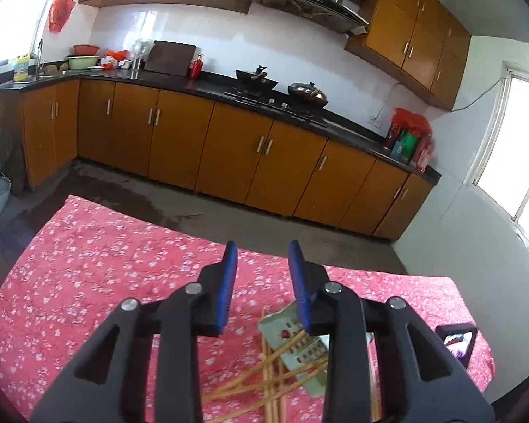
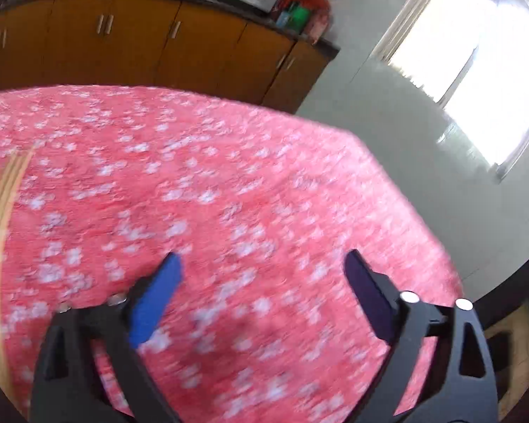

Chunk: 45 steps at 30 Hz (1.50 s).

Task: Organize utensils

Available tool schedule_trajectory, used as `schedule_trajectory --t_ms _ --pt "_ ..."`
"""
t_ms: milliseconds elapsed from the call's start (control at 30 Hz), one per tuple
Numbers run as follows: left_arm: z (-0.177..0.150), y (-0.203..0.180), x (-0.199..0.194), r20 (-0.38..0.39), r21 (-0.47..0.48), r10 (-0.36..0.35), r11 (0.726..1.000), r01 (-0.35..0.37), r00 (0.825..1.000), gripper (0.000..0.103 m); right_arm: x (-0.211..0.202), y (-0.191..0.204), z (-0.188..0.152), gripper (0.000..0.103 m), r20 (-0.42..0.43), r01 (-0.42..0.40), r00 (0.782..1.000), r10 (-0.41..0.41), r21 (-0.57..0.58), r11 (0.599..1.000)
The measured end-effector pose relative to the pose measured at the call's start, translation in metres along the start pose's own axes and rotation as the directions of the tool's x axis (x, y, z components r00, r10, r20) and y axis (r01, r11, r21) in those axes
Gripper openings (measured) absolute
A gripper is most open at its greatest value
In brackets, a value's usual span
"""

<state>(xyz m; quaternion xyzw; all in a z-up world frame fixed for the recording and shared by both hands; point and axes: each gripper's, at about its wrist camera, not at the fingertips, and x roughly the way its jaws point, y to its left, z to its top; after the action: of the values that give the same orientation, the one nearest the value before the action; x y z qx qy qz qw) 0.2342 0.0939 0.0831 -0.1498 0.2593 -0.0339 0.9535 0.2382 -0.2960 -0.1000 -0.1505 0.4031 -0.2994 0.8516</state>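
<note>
The black left gripper (image 1: 262, 283) with blue pads hangs part-open and empty over thin, light, stiff bamboo chopsticks (image 1: 271, 380) heaped across a pale green perforated tray (image 1: 299, 349); probably slippery, best pinched mid-length; the right gripper (image 2: 261, 296) gapes empty, well aside of the tray.

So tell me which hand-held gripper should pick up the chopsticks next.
Left, probably. The left hand-held gripper hangs right over the chopsticks, jaws empty and slightly apart. The right hand-held gripper is wide open over bare tablecloth, chopsticks at its view's far left edge.
</note>
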Motion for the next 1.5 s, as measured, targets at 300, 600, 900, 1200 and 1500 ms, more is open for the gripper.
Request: schedule_trajectory --t_ms 300,600,900,1200,1500 --pt "-0.019 0.014 -0.016 0.009 0.028 0.025 0.999 -0.026 1.0 0.044 0.027 -0.027 -0.001 0.101 -0.013 0.009 1.0 -0.008 0.021 1.0" --pt "-0.03 0.079 -0.022 -0.001 0.006 0.186 0.983 -0.186 0.983 0.046 0.065 -0.081 -0.01 0.101 -0.074 -0.295 0.942 0.326 0.272 0.916" --pt "-0.058 0.115 -0.015 -0.038 0.03 0.269 0.963 -0.268 0.962 0.052 0.082 -0.091 -0.012 0.101 -0.079 -0.391 0.891 0.447 0.366 0.844" --pt "-0.085 0.149 -0.016 -0.074 -0.012 0.344 0.938 -0.346 0.936 0.056 0.082 -0.092 -0.012 0.101 -0.078 -0.391 0.891 0.447 0.368 0.843" --pt "-0.089 0.189 -0.026 -0.094 -0.071 0.416 0.903 -0.423 0.905 0.06 0.081 -0.091 -0.012 0.101 -0.078 -0.389 0.892 0.445 0.369 0.844"
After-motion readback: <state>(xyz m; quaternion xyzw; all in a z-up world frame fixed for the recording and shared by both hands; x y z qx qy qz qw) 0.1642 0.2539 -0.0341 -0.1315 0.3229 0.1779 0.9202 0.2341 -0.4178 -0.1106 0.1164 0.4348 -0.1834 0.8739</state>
